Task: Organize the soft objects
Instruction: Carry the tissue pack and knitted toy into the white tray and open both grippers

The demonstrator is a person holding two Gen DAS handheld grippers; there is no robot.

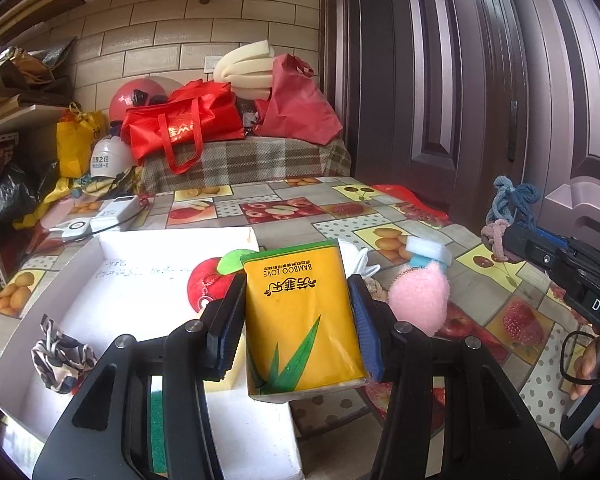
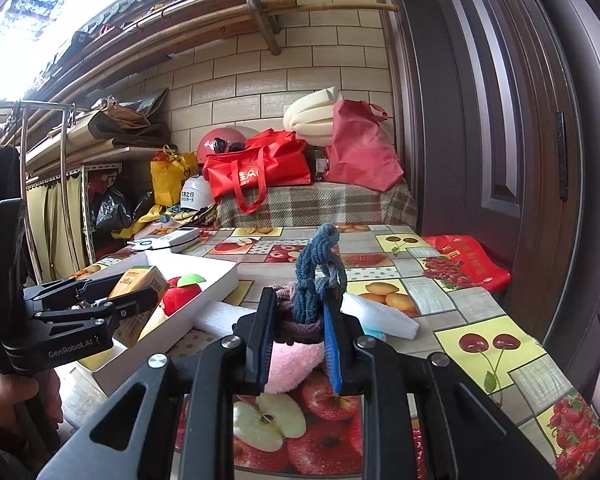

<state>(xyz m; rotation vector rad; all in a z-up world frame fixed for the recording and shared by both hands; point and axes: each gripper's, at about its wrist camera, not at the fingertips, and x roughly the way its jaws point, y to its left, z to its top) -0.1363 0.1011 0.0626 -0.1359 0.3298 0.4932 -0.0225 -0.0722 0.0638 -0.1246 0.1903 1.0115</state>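
Both grippers loaded over the fruit-print tabletop [image 1: 284, 200].

The white tray [image 1: 100, 304] sits at the left of the tabletop, holding a red apple plush [image 1: 208, 284] and a zebra-print scrunchie [image 1: 58, 354]. At the tray's right edge the left gripper [image 1: 298, 320] pinches a yellow tissue pack [image 1: 300, 320] (label reads BAMBOO LOVE) between its blue pads. Right of the tray, the right gripper [image 2: 296, 340] is clamped on a knotted bundle of blue and mauve hair ties [image 2: 316, 280], held above a pink puff [image 2: 292, 364] that lies beside a white sponge [image 2: 380, 314].
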